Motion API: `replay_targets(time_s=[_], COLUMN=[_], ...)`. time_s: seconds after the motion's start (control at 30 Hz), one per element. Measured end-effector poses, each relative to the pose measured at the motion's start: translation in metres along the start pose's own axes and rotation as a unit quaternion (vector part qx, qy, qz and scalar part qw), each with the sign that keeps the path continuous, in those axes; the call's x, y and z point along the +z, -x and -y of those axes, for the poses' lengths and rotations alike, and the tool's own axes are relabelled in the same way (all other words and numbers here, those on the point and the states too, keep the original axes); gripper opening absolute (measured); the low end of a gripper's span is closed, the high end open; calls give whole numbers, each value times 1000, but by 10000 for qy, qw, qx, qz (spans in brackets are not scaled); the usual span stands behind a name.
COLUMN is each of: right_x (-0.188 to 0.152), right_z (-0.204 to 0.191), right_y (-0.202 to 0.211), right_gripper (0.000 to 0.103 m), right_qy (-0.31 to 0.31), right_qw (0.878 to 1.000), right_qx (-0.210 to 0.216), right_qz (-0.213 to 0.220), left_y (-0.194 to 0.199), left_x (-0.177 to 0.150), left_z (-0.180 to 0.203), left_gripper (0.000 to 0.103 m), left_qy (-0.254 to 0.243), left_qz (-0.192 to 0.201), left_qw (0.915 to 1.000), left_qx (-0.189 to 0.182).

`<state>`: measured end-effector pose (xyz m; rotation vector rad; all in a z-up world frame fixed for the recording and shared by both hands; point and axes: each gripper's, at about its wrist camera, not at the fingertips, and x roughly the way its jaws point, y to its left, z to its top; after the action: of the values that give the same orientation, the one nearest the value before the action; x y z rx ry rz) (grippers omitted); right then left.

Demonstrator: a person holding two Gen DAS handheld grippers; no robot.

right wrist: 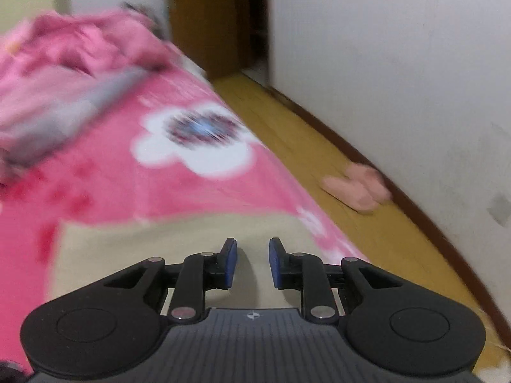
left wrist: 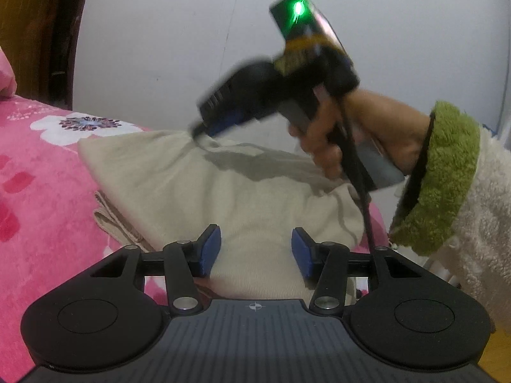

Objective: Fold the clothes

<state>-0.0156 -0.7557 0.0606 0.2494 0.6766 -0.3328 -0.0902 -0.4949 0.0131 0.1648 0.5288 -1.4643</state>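
A beige garment (left wrist: pixel 198 188) lies folded on the pink flowered bedspread (left wrist: pixel 41 191). My left gripper (left wrist: pixel 255 252) is open and empty, just above the garment's near part. In the left wrist view the right gripper (left wrist: pixel 204 127) hangs over the garment's far edge, held by a hand; its jaws are blurred there. In the right wrist view the right gripper (right wrist: pixel 253 261) is open with a narrow gap and holds nothing, over the beige garment (right wrist: pixel 159 249). That view is motion-blurred.
A pile of pink and grey clothes (right wrist: pixel 64 79) lies farther up the bed. The bed edge runs along a yellow wood floor (right wrist: pixel 319 159) with pink slippers (right wrist: pixel 357 188) by the white wall (right wrist: pixel 399 63). A wooden door frame (left wrist: pixel 48 32) stands behind.
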Motion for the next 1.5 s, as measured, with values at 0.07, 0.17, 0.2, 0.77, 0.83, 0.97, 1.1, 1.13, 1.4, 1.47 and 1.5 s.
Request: replay_targets(time_s=[0.07, 0.17, 0.2, 0.77, 0.83, 0.97, 1.1, 1.13, 1.4, 1.47, 1.5], right_x=[-3, -13, -13, -47, -45, -42, -40, -39, -44, -52, -58], right_z=[-10, -23, -22, -64, -83, -124, -149, -154, -189, -191, -190], right_y=[-19, -49, -45, 52, 86, 156, 218, 233, 363, 392, 406], right_gripper=[26, 28, 28, 30, 30, 30, 31, 32, 49, 63, 68], right_qy=[-1, 161, 71, -580, -632, -788, -1338, -1481, -1534, -1578, -1587], right_qw=[9995, 9993, 9995, 9973, 9951, 9856, 9642, 9571, 9043, 8942, 8903], right_qx=[256, 131, 130, 410, 584, 1053, 1757, 1961, 2932, 2953, 2939], right_qz=[-157, -314, -280, 166, 488, 1061, 1466, 1537, 2696, 2970, 3094], left_y=[0, 3, 6, 156, 178, 222, 270, 282, 364, 378, 385], left_x=[0, 0, 1, 11, 18, 33, 42, 43, 50, 48, 47], left_z=[0, -1, -2, -5, -2, 6, 8, 9, 9, 13, 16], left_gripper=[49, 50, 51, 79, 85, 90, 96, 96, 103, 103, 103], left_qy=[5, 64, 137, 615, 602, 648, 855, 899, 1384, 1333, 1295], left_qz=[15, 23, 7, 82, 232, 558, 972, 1079, 1772, 1859, 1901], left_qw=[10000, 9999, 9999, 9894, 9877, 9834, 9772, 9752, 9637, 9634, 9633], left_qx=[31, 107, 85, 1314, 1427, 1600, 1685, 1709, 1440, 1400, 1386])
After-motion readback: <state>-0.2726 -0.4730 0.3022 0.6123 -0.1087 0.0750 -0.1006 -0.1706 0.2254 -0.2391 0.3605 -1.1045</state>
